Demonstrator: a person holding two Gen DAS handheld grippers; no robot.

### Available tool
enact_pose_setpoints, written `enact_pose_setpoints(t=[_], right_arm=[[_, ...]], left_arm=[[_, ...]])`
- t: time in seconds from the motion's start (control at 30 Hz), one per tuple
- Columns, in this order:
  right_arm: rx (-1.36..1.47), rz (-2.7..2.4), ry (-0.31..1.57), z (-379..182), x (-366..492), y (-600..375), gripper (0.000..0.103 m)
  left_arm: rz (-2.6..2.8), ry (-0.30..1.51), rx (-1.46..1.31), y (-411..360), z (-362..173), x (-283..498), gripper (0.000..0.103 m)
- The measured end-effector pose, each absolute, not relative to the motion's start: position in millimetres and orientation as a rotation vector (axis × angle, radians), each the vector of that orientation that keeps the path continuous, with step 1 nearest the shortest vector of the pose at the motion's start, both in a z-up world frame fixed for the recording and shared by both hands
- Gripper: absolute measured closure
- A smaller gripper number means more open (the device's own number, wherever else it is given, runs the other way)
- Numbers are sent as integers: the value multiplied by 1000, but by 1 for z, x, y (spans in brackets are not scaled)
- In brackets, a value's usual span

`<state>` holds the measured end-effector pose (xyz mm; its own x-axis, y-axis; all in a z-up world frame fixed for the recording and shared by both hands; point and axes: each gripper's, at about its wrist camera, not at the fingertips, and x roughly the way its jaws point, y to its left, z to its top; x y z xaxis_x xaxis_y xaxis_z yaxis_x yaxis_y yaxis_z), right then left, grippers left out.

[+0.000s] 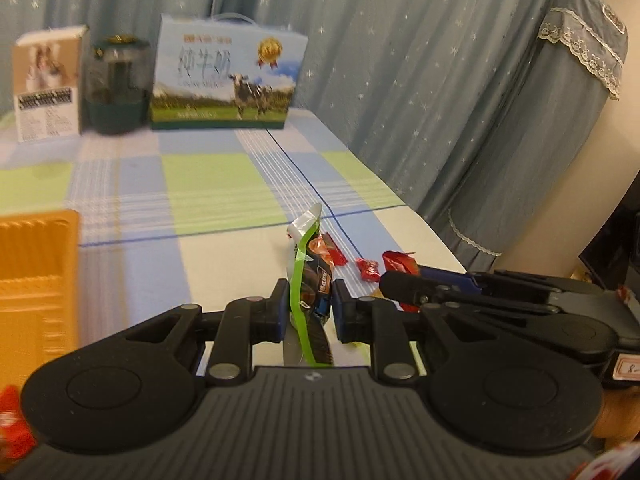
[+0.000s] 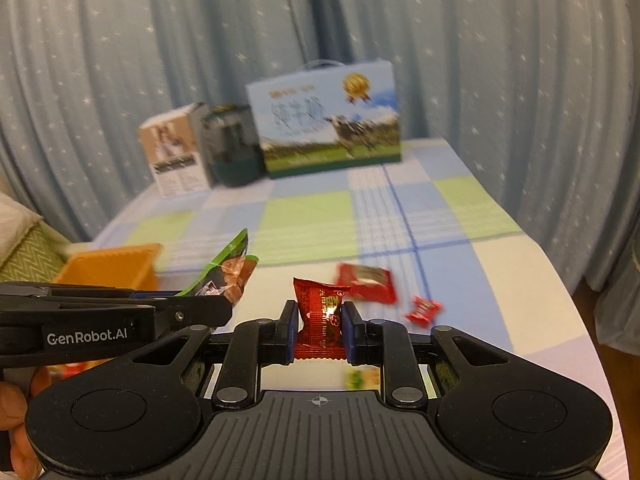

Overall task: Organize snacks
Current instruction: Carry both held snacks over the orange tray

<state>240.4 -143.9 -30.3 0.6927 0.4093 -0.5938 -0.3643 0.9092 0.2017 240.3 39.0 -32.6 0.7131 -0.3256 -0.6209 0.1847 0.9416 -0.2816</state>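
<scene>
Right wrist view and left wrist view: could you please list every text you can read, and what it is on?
"GenRobot.AI": side of the left gripper.
"8": sticker on the right gripper, partly cut off.
Milk carton: large characters, blurred.
Red candy wrapper, green snack packet, pet-picture box: print unreadable.

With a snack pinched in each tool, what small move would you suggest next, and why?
Probably carry both toward the orange tray at the left. The left tool is shut on the green-edged packet, the right tool on the red candy, and the tray seems the only container.
</scene>
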Motion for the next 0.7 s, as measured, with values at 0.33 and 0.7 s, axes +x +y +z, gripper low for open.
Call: enact_pose_setpoints(t=[0.33,0.7], right_arm=[[60,515,666,-10,205,-98,80],[55,638,675,7,173,-35,80]], left_arm=[[-197,680,-193,93,-1,186,83],[-66,661,-197,157,15,128,83]])
